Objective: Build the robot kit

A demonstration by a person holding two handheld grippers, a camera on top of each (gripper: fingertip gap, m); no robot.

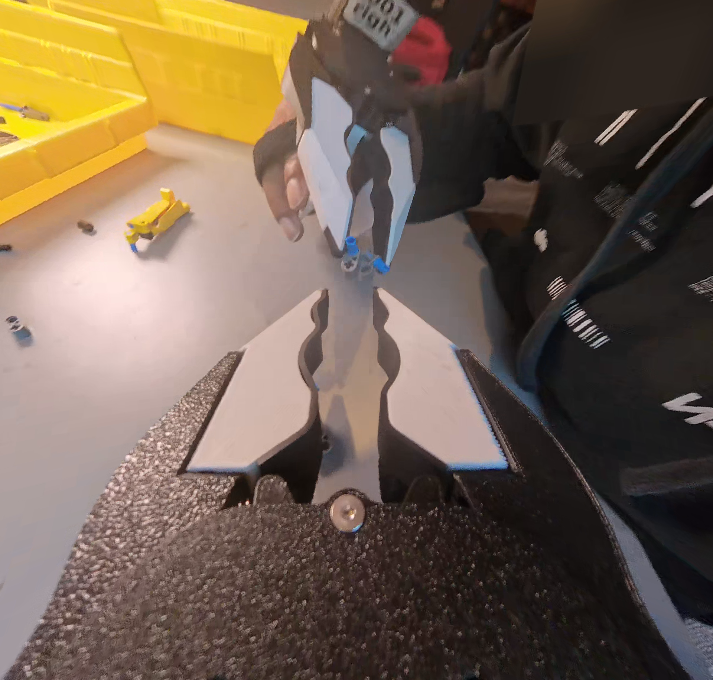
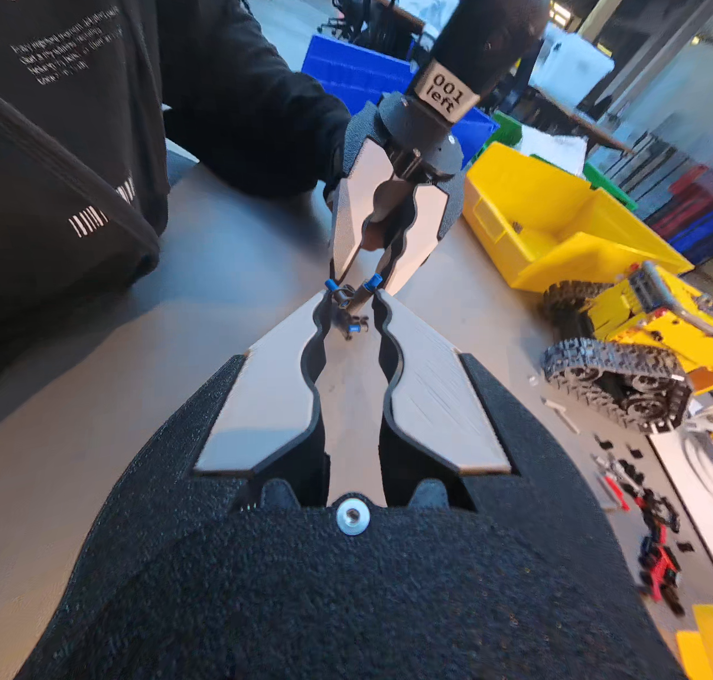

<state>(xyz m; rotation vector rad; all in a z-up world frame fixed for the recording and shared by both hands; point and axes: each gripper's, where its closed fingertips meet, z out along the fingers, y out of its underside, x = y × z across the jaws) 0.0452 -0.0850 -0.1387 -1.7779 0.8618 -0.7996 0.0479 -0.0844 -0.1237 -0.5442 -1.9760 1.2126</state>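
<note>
overhead, right gripper [image 1: 364, 254] fingers clamped on grey-and-blue pin piece [image 1: 360, 260]; left gripper [image 1: 351, 294] fingers apart, empty, just beside

Grey desk [image 1: 115, 352] is pretty cluttered: yellow bins [image 1: 96, 94] at the back, a small yellow brick build [image 1: 158, 215] lying loose with black pins [image 1: 85, 226] near it. Other side has a yellow tracked vehicle [image 2: 617, 360], red and black parts [image 2: 656, 545], blue bins [image 2: 355, 70] behind.

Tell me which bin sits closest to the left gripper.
The yellow bin, on the table right beside the left gripper. The blue bin and the green bin stand farther back.
</note>
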